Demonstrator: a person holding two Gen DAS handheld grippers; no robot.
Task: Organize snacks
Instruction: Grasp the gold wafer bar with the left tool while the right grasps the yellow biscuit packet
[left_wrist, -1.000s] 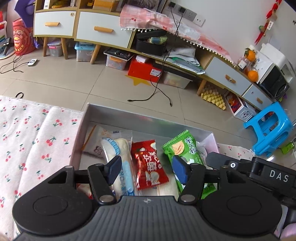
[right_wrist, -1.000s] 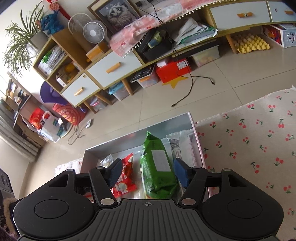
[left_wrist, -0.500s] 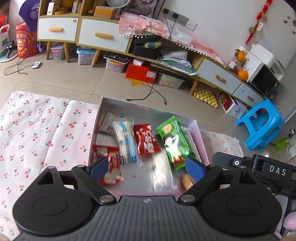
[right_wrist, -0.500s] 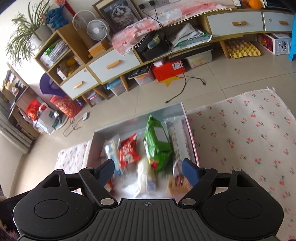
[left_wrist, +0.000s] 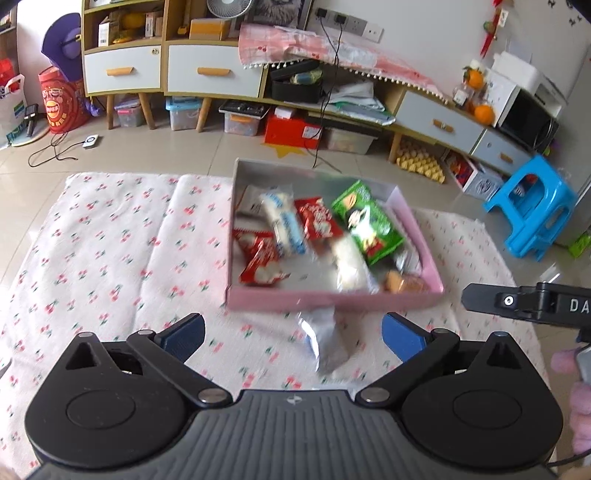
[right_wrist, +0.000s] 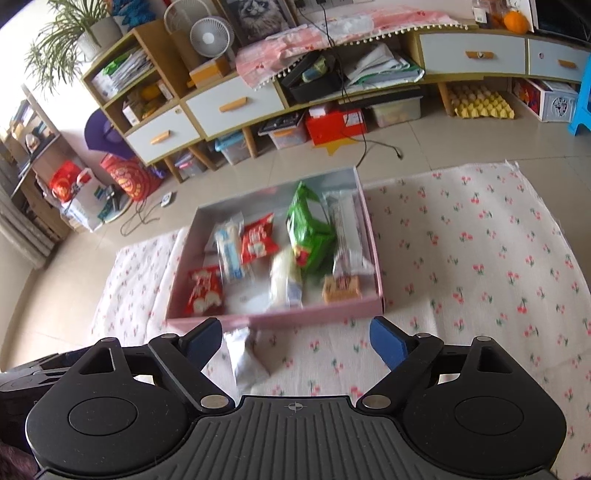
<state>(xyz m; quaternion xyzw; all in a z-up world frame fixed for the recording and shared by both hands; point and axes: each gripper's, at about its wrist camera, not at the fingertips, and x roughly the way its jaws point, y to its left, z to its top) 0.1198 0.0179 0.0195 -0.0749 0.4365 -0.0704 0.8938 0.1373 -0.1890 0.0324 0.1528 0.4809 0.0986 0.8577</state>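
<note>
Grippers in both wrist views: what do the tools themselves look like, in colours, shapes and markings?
Both are matte black. The left gripper and right gripper each have a ribbed body with a small crosshair mark, two round pivot housings, silver rivets, and angled fingers tipped with blue pads. In the left wrist view, the right gripper's side shows white letters "DA", cut off by the picture's edge.

My left gripper (left_wrist: 291, 334): black ribbed body, round side discs, silver screws, blue pads (left_wrist: 400, 336). Right gripper (right_wrist: 295, 338) the same; white "DA" lettering on its side.
</note>
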